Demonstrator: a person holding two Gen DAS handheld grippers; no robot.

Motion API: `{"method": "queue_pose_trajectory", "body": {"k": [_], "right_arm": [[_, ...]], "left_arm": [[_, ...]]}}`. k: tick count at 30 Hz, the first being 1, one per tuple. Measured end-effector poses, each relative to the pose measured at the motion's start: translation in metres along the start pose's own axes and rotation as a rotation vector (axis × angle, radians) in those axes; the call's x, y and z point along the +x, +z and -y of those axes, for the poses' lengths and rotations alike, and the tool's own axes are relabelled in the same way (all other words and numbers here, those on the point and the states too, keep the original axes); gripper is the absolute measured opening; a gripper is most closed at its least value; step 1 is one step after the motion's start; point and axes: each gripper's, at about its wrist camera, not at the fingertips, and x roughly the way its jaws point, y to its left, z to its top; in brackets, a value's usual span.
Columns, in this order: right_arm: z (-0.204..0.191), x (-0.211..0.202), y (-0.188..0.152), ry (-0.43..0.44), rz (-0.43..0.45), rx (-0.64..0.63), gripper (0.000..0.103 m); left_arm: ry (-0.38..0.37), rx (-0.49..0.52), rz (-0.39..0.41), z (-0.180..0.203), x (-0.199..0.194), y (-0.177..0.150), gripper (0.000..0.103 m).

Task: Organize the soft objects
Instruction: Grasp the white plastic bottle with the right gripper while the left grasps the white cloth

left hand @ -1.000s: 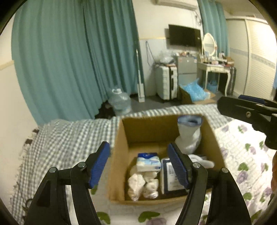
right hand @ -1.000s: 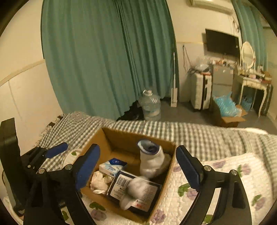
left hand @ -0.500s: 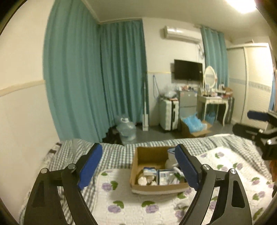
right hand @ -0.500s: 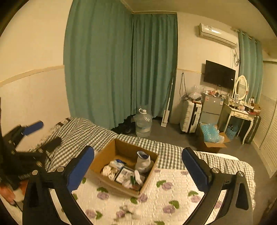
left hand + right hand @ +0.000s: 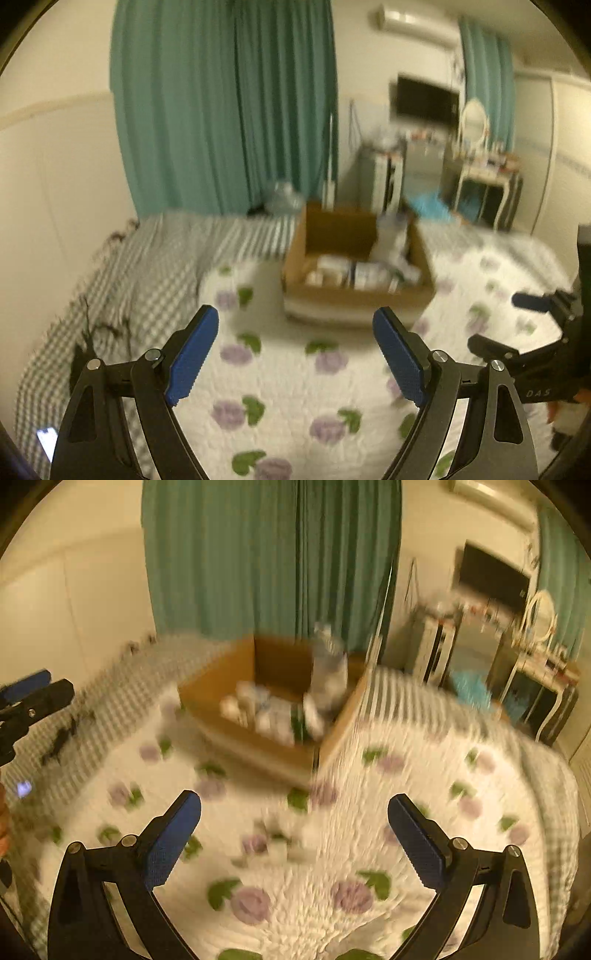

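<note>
A brown cardboard box (image 5: 354, 301) stands on the bed and holds white soft bundles and flat packets, blurred by motion. The right wrist view shows the same box (image 5: 258, 747) further back, left of centre. My left gripper (image 5: 293, 314) is open over the flowered quilt, short of the box, with nothing between its blue pads. My right gripper (image 5: 294, 797) is open wide and empty above a small pale soft thing (image 5: 284, 840) lying on the quilt, too blurred to identify. Each gripper also shows at the edge of the other's view: the right gripper (image 5: 513, 325), the left gripper (image 5: 37, 690).
A white quilt with purple flowers (image 5: 295, 387) covers the near bed, with a grey checked blanket (image 5: 155, 266) to the left and behind. A lit phone (image 5: 46, 441) lies at the blanket's left edge. Teal curtains, a suitcase and a dressing table stand beyond the bed.
Both grippers have drawn back from the box, which now sits farther off, and tilted down toward the quilt. Both sets of jaws stand wider than a second ago.
</note>
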Motion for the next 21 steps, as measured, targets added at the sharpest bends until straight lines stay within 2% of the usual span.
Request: {"method": "queue_pose_trajectory", "body": {"k": [3, 8, 12, 17, 18, 19, 21], "right_arm": [[0.000, 0.038, -0.020, -0.013, -0.082, -0.055, 0.102], [0.002, 0.087, -0.039, 0.094, -0.222, -0.008, 0.101], [0.002, 0.117, -0.050, 0.089, -0.288, 0.012, 0.097], [0.006, 0.147, -0.055, 0.134, -0.342, 0.059, 0.095], [0.002, 0.149, -0.055, 0.129, -0.344, 0.038, 0.093], [-0.002, 0.151, -0.055, 0.126, -0.343, 0.024, 0.085], [-0.008, 0.153, -0.058, 0.108, -0.346, -0.014, 0.080]], "left_arm": [[0.010, 0.008, -0.084, 0.012, 0.033, -0.032, 0.087], [-0.001, 0.017, -0.198, 0.034, 0.080, -0.073, 0.087], [0.001, 0.039, -0.245, 0.044, 0.098, -0.088, 0.087], [0.003, 0.060, -0.264, 0.049, 0.109, -0.097, 0.087], [0.006, 0.063, -0.268, 0.048, 0.111, -0.098, 0.087], [0.006, 0.063, -0.272, 0.047, 0.112, -0.098, 0.087], [0.008, 0.058, -0.280, 0.045, 0.113, -0.100, 0.087]]}}
